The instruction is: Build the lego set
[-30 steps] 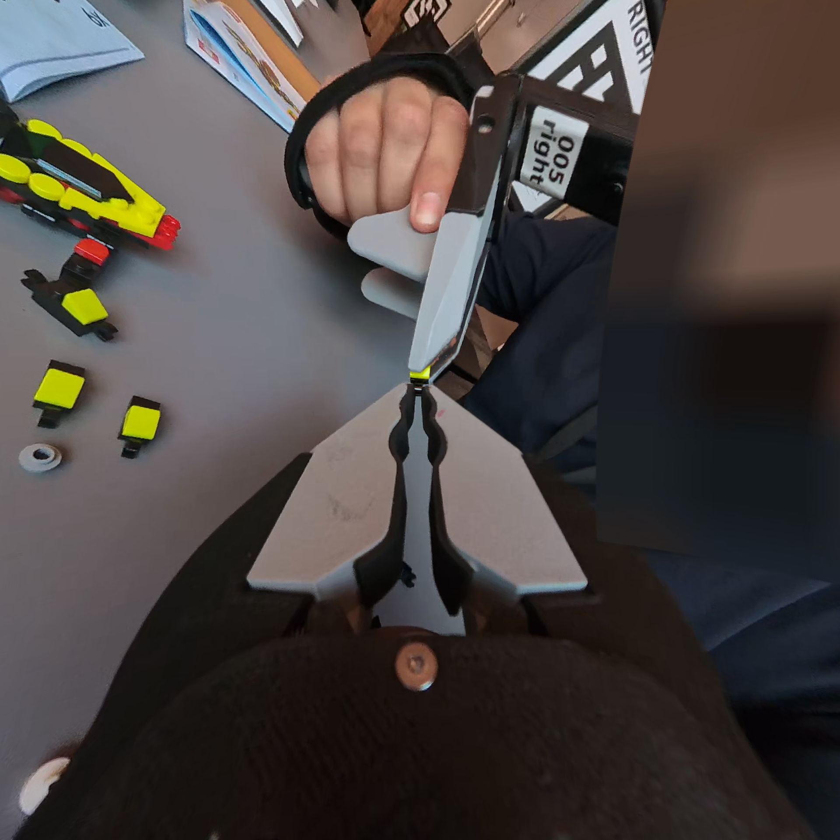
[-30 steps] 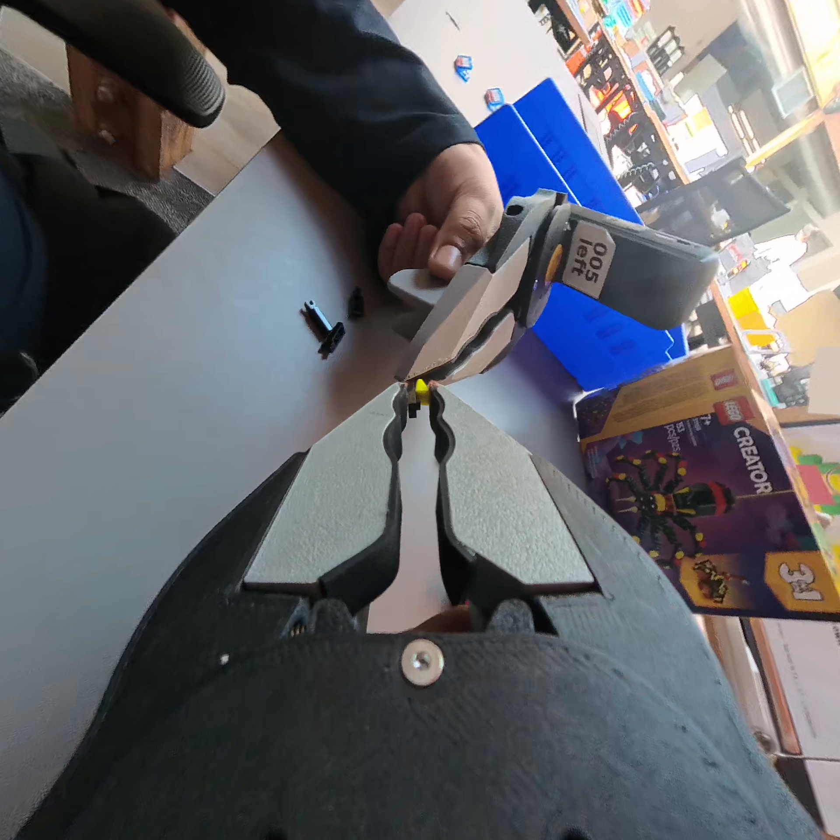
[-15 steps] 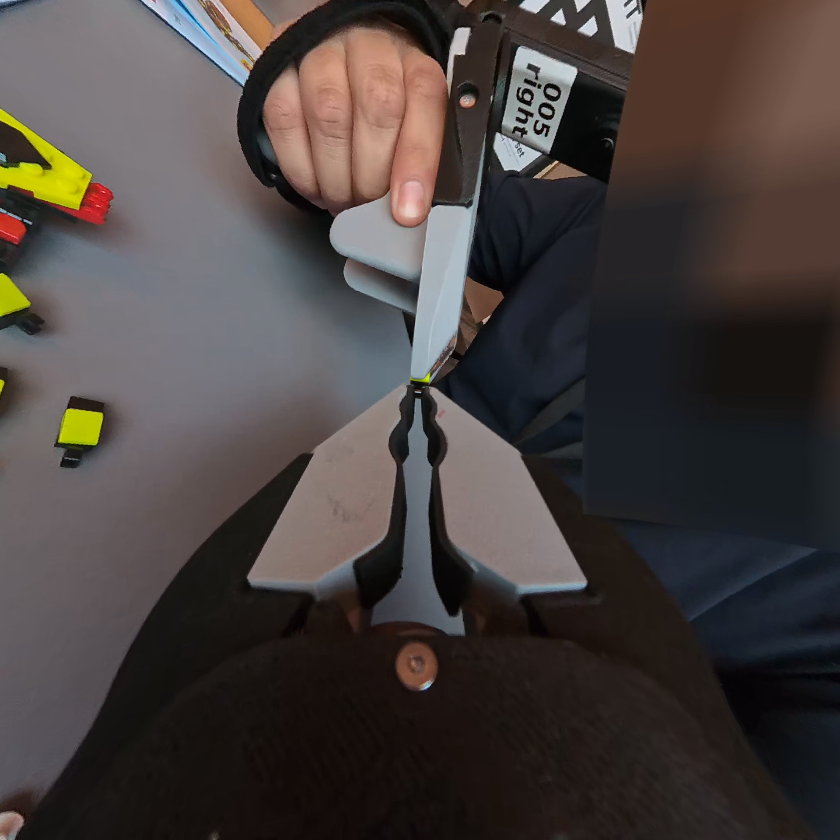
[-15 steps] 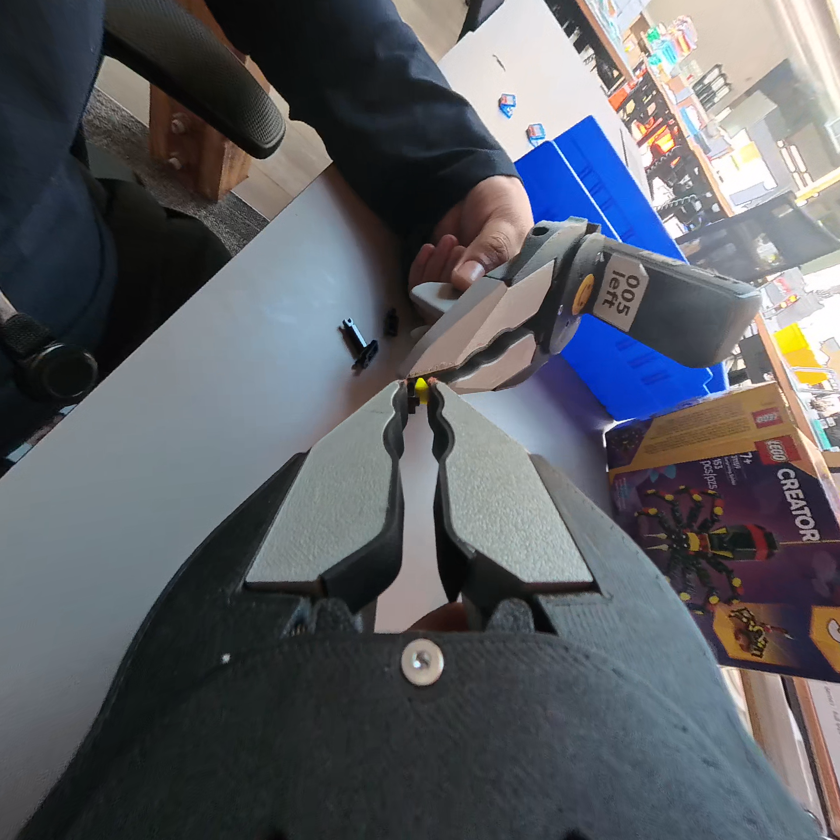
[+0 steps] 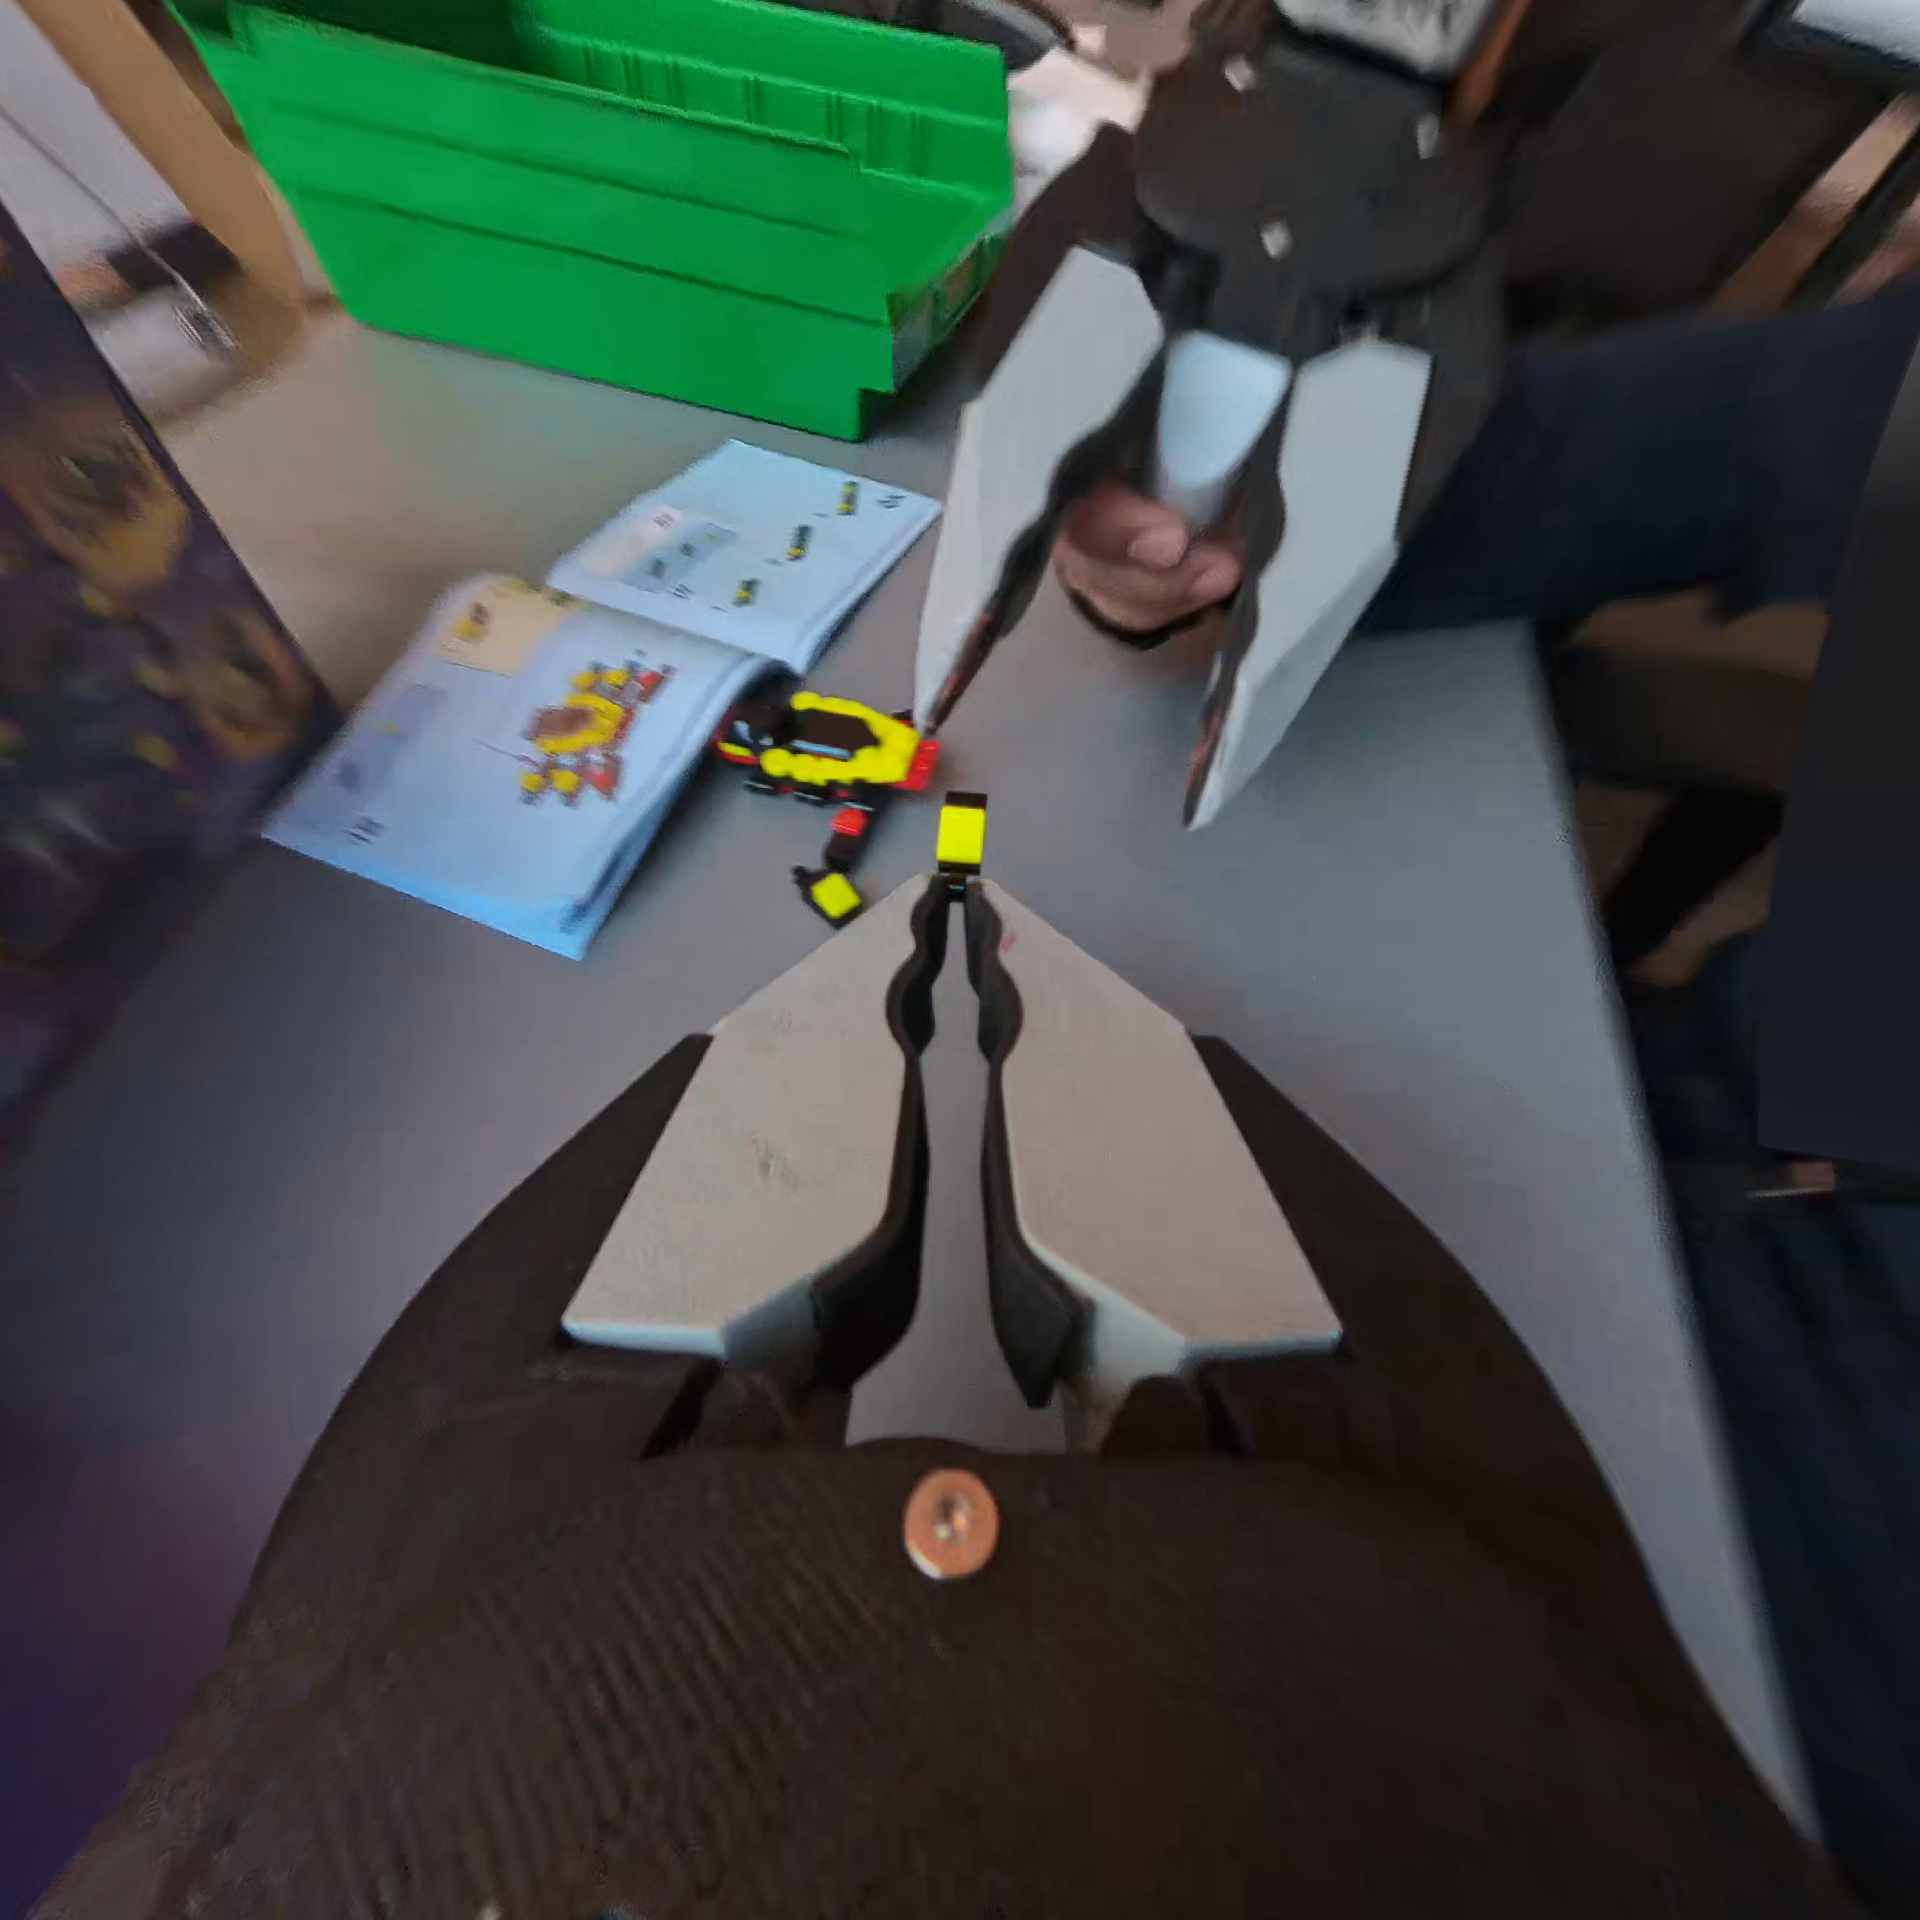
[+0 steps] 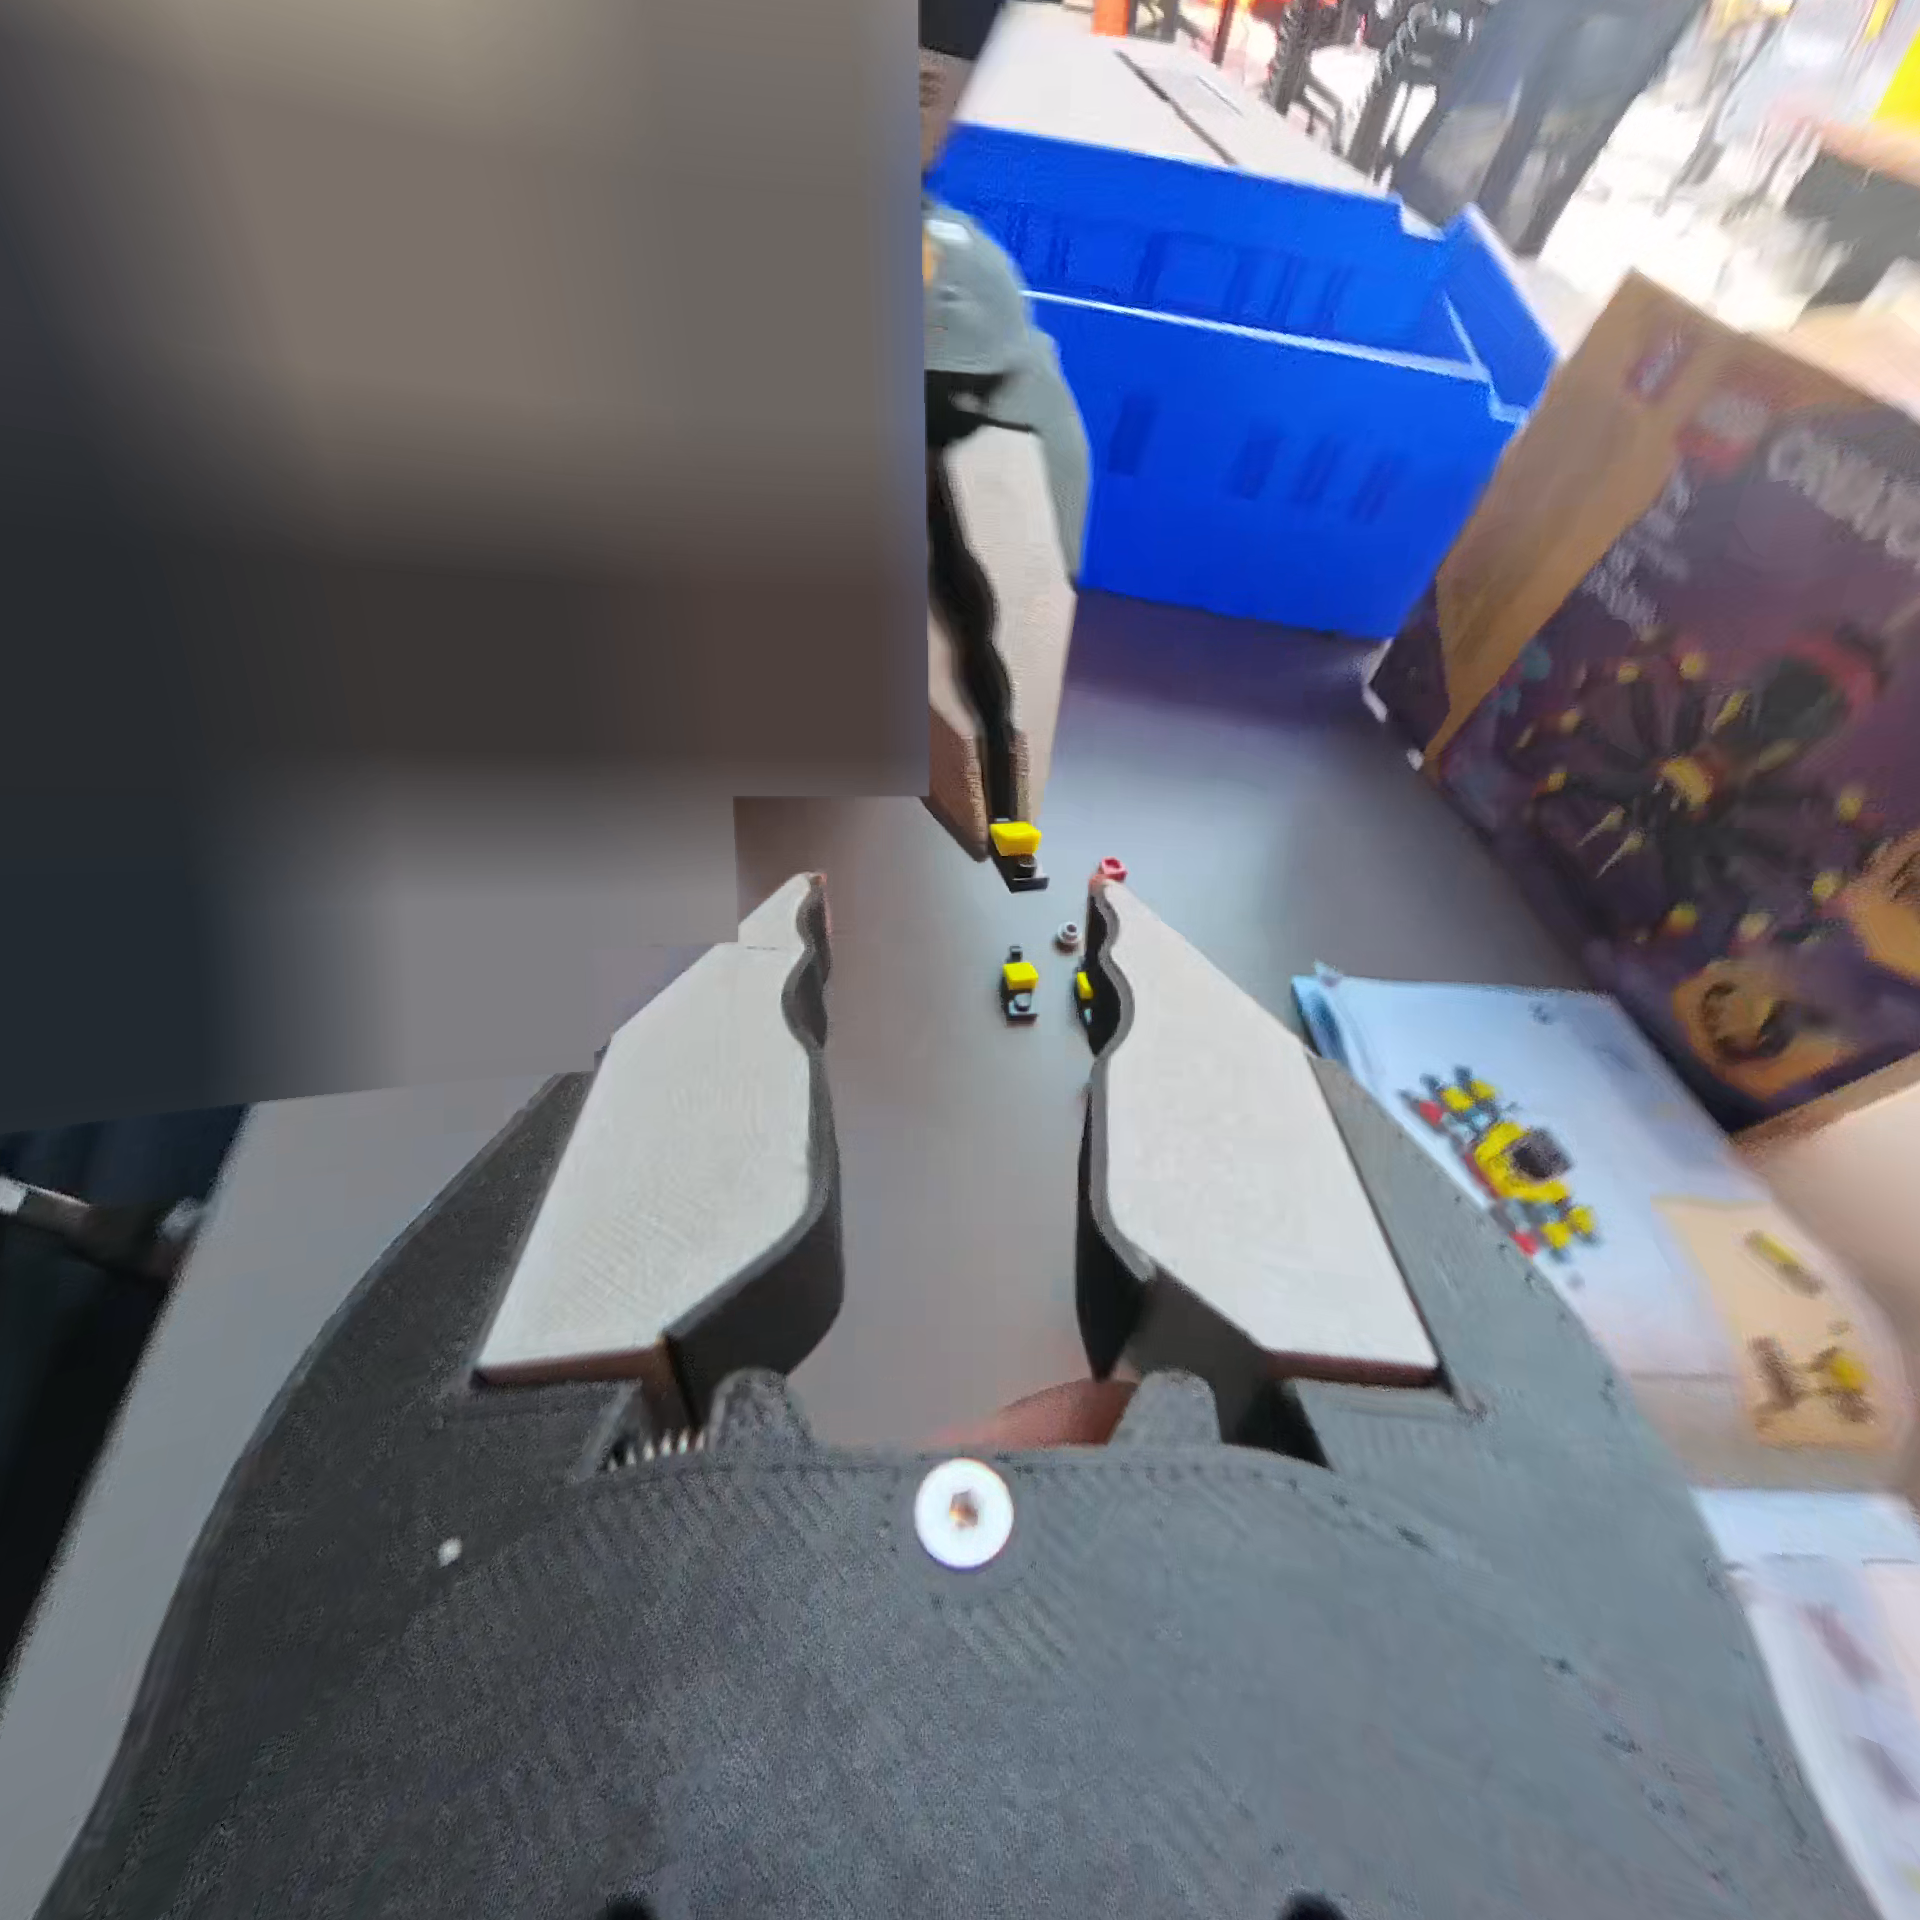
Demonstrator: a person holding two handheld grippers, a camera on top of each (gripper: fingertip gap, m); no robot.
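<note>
A purple box is cut off at the left edge and blurred. Next to it lies an open booklet, with a green bin behind. The half-built yellow model sits on the grey table just beside the booklet. The left gripper is pinched narrow on a small yellow-and-black piece. The right gripper hangs spread wide and holds nothing; 1 fingertip reaches the model. Bare table runs to its right edge. In the right wrist view a mosaic hides the upper left, and 1 loose piece shows between the fingers.
</note>
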